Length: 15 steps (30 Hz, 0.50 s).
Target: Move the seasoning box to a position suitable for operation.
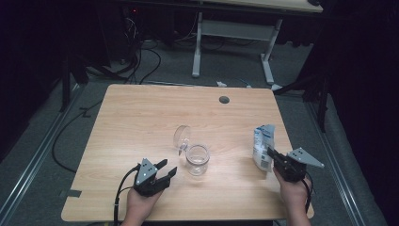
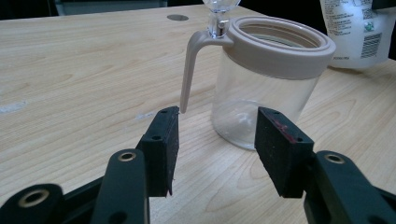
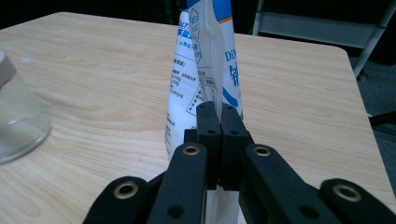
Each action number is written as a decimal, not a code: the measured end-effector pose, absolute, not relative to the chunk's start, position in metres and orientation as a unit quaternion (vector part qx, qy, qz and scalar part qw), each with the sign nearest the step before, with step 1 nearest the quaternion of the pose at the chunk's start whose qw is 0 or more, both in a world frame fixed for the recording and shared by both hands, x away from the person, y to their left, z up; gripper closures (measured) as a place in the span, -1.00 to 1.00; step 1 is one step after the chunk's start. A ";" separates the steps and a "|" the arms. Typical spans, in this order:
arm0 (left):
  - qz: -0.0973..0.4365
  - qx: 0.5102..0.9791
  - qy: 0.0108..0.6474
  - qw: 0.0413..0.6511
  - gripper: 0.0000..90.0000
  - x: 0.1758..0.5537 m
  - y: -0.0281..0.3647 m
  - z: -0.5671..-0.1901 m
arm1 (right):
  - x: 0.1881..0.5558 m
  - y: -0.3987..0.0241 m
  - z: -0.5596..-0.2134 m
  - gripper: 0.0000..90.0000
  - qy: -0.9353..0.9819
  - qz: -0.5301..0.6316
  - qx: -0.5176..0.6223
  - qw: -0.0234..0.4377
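Your left tool [image 2: 217, 140] is spread just short of the clear jar [image 2: 266, 79], whose handle [image 2: 194, 70] is the surest grip on slick, breakable walls. Right of the jar on the counter [image 1: 141, 117], your right tool [image 3: 218, 140] pinches the soft, light pouch [image 3: 205, 70] by its thin side seam; hold firm, it may sag.

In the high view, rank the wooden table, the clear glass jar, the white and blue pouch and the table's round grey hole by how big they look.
1. Light wooden table
2. White and blue pouch
3. Clear glass jar, close to the pouch in size, so that order is unsure
4. Round grey hole

dim room, grey floor [image 1: 235, 70] with cables [image 1: 141, 61], white-legged desk [image 1: 235, 47] behind.
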<state>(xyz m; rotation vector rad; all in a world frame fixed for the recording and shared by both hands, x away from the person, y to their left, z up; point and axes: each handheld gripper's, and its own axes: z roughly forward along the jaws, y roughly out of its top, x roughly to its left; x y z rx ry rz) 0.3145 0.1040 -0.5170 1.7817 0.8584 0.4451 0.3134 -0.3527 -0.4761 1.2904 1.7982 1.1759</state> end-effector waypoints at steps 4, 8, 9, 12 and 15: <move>0.185 0.747 0.356 0.530 0.11 0.314 0.103 -0.516 | 0.310 -0.348 -0.474 0.99 0.687 0.449 0.481 0.309; 0.181 0.747 0.353 0.533 0.11 0.313 0.101 -0.516 | 0.307 -0.343 -0.472 0.99 0.692 0.455 0.471 0.304; 0.180 0.746 0.353 0.535 0.11 0.313 0.101 -0.516 | 0.306 -0.341 -0.471 0.99 0.693 0.456 0.471 0.300; 0.180 0.748 0.349 0.535 0.10 0.312 0.100 -0.516 | 0.305 -0.336 -0.471 0.99 0.698 0.459 0.464 0.295; 0.177 0.748 0.346 0.537 0.10 0.310 0.098 -0.516 | 0.305 -0.330 -0.472 0.99 0.704 0.460 0.458 0.290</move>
